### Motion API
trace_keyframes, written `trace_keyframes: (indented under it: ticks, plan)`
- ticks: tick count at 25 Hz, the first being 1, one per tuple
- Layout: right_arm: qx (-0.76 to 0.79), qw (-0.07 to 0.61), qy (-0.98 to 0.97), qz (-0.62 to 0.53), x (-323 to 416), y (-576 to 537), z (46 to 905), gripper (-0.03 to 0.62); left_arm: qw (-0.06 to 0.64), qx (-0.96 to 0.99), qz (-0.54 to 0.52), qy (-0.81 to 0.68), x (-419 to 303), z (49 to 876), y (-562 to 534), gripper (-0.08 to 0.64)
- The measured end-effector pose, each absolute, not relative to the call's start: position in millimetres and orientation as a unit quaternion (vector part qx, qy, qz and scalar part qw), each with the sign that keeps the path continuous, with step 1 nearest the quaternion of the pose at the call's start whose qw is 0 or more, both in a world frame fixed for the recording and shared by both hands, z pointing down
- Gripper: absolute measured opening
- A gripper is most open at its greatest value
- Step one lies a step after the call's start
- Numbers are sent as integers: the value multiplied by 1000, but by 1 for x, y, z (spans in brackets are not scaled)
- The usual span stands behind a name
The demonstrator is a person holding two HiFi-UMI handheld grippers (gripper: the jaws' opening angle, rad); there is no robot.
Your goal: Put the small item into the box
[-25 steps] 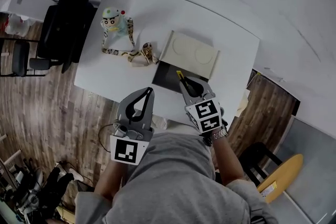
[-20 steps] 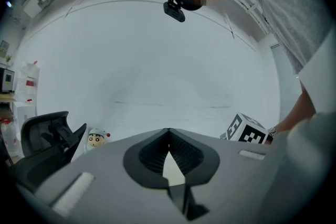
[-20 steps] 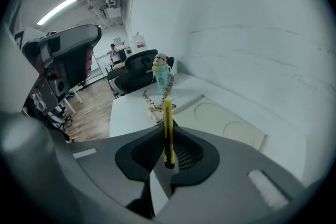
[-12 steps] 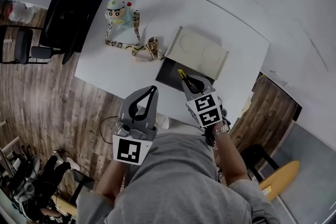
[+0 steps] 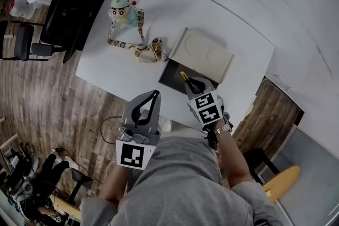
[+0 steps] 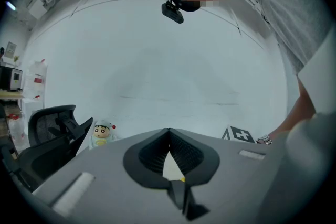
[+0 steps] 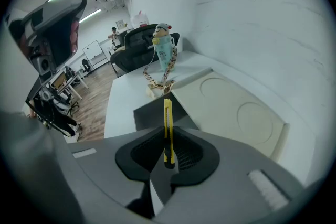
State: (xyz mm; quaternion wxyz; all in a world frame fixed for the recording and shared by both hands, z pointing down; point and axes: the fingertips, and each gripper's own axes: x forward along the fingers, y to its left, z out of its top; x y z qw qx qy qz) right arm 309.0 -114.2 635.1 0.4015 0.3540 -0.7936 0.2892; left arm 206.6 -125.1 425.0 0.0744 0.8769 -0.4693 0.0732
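While the cutter (image 7: 167, 113) stays clamped in the right gripper (image 5: 192, 83), it hangs at the box's (image 7: 152, 113) near edge, not yet in.
Little has moved over the last second: the tip still points into the open box by the table's (image 5: 122, 66) near edge, with the lid (image 5: 206, 55) lying open just beyond. The drop looks pending; it needs lowering, then letting go. The left gripper (image 6: 168, 131) is clenched on nothing, off the table's near edge. The toy (image 5: 123, 9) sits at the far-left corner, well apart.
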Motion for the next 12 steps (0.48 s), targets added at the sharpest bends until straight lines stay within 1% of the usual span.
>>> trace_keyframes:
  ticks: [12]
  plan:
    - [334, 441, -774, 309, 308, -105, 674, 67, 79, 875, 72, -473, 207, 435, -126, 3]
